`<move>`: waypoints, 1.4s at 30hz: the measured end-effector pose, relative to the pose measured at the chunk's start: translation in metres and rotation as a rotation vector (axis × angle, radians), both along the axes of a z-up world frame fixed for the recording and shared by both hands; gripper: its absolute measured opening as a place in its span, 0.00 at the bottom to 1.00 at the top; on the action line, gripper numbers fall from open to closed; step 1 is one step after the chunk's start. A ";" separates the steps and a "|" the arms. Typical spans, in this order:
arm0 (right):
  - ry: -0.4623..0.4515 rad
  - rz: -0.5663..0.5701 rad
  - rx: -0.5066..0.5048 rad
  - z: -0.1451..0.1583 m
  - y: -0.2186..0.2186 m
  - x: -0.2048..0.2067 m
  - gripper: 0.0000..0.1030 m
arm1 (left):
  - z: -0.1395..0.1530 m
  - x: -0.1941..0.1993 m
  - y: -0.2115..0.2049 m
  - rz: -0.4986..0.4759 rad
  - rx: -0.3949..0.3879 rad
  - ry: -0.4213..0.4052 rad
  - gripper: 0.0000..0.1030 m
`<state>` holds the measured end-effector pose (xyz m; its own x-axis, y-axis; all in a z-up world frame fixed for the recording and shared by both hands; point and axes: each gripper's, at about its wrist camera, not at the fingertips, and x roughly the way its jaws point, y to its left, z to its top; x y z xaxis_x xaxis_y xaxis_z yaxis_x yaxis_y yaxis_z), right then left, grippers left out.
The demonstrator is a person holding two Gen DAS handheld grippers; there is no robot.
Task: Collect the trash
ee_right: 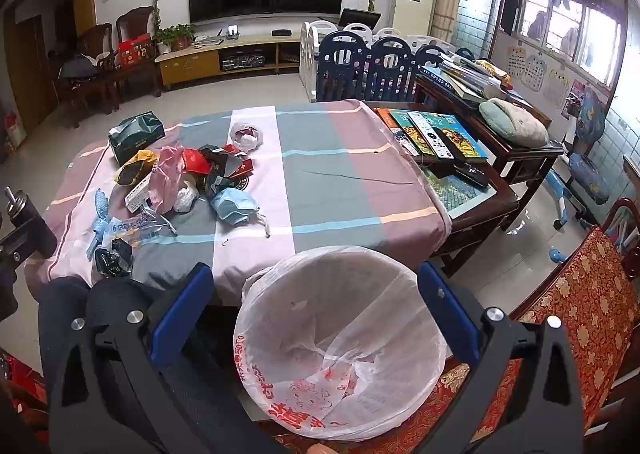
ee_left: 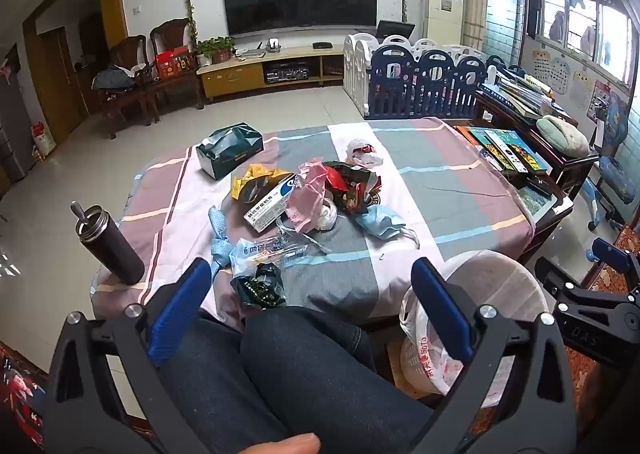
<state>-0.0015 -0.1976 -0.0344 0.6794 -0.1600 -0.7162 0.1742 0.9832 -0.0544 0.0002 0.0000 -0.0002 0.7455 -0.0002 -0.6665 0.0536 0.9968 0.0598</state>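
Both my grippers, left (ee_left: 312, 290) and right (ee_right: 316, 294), gape wide and empty; trash (ee_left: 308, 193) mid-frame on table (ee_left: 460, 181), light, crinkly, pinch wrapper edges, bin (ee_right: 340, 342) lower centre.

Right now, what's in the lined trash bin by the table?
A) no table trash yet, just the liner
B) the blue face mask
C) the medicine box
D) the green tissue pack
A: the bin shows only its white liner, while the face mask, medicine box and tissue pack lie on the table.
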 end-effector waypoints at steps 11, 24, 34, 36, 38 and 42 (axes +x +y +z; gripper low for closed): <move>0.021 -0.005 0.012 -0.006 -0.004 -0.001 0.97 | -0.001 -0.004 -0.003 0.002 -0.002 0.000 0.97; 0.005 0.007 -0.021 0.000 0.008 0.000 0.97 | 0.002 -0.002 0.002 0.002 -0.016 0.002 0.97; 0.008 0.002 -0.021 -0.001 0.010 0.000 0.97 | 0.000 -0.002 0.003 0.003 -0.014 0.014 0.97; 0.009 0.003 -0.018 -0.001 0.009 0.000 0.97 | -0.004 0.000 0.002 0.003 -0.014 0.017 0.97; 0.010 0.002 -0.016 -0.002 0.008 0.000 0.97 | -0.004 0.000 0.002 0.003 -0.014 0.017 0.97; 0.008 0.001 -0.017 -0.002 0.007 0.000 0.97 | -0.004 0.000 0.001 0.003 -0.014 0.017 0.97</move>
